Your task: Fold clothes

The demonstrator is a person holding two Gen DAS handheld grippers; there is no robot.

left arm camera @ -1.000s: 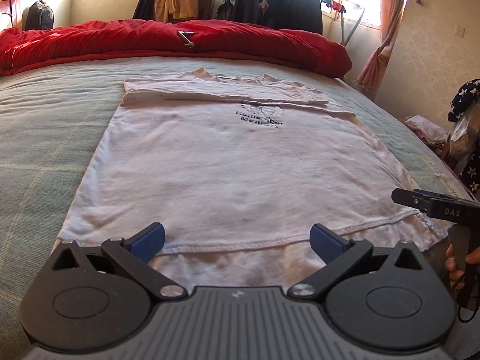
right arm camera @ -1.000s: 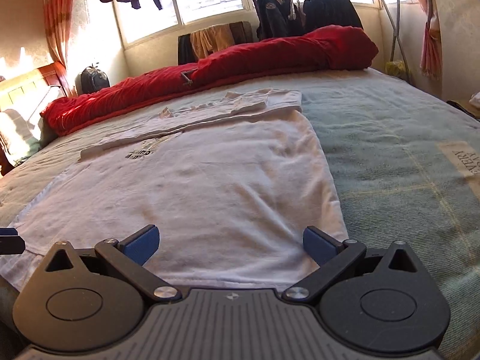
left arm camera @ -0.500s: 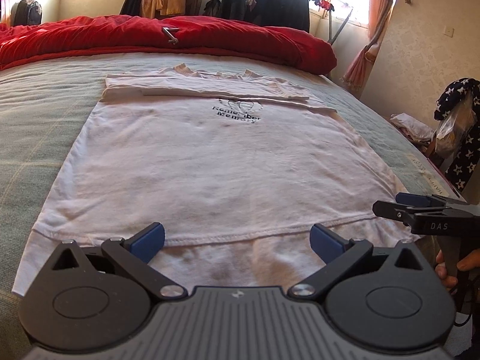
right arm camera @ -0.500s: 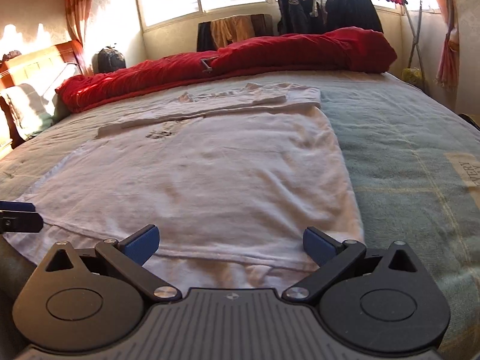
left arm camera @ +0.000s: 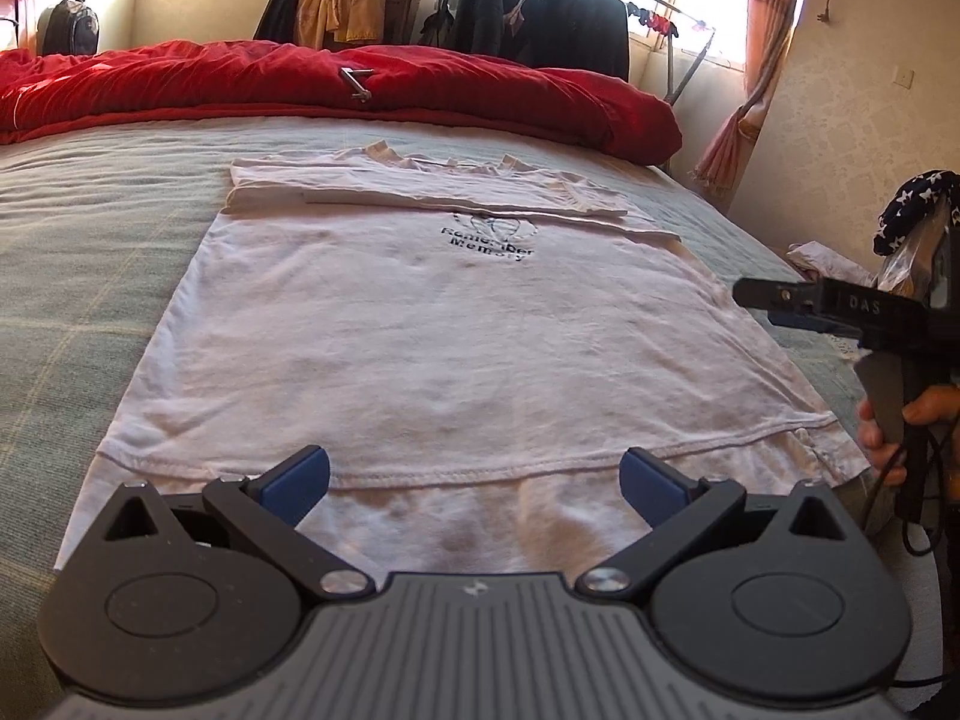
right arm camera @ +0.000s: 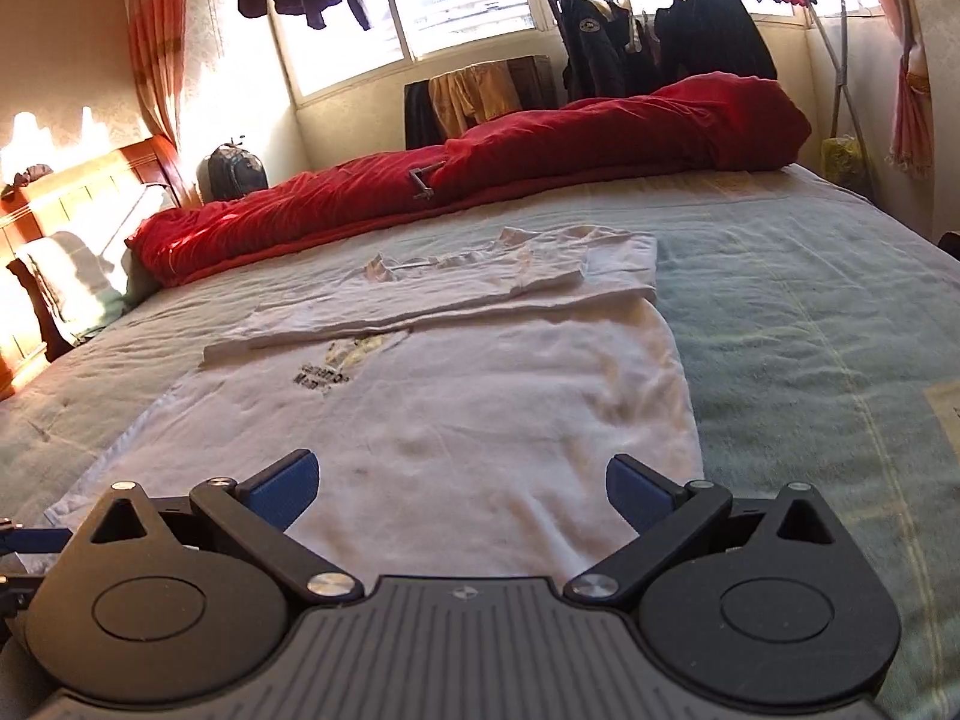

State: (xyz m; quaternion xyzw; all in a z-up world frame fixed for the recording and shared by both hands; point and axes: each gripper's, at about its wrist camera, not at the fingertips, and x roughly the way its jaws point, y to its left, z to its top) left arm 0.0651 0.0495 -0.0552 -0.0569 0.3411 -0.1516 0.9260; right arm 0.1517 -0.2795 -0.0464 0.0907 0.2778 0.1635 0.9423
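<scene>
A pale pink T-shirt (left arm camera: 456, 348) lies flat on the bed with black lettering on the chest; its sleeves and collar part are folded down across the top. In the right wrist view the same T-shirt (right arm camera: 480, 414) stretches away from me. My left gripper (left arm camera: 474, 477) hovers open just above the hem, nothing between its blue pads. My right gripper (right arm camera: 462, 483) is open too, over the hem nearer the shirt's right side. The right gripper (left arm camera: 840, 306) also shows at the right edge of the left wrist view, held by a hand (left arm camera: 900, 420).
The bed has a grey-green cover (right arm camera: 810, 348). A red duvet (left arm camera: 336, 84) is bunched along its far side. A clothes rack with dark jackets (right arm camera: 666, 42) stands by the window. A backpack (right arm camera: 234, 171), a wooden headboard (right arm camera: 78, 180) and a wall (left arm camera: 864, 108) surround the bed.
Both grippers have risen and pulled back slightly from the hem, staying open. The right gripper sits higher in the left wrist view. The T-shirt has not moved.
</scene>
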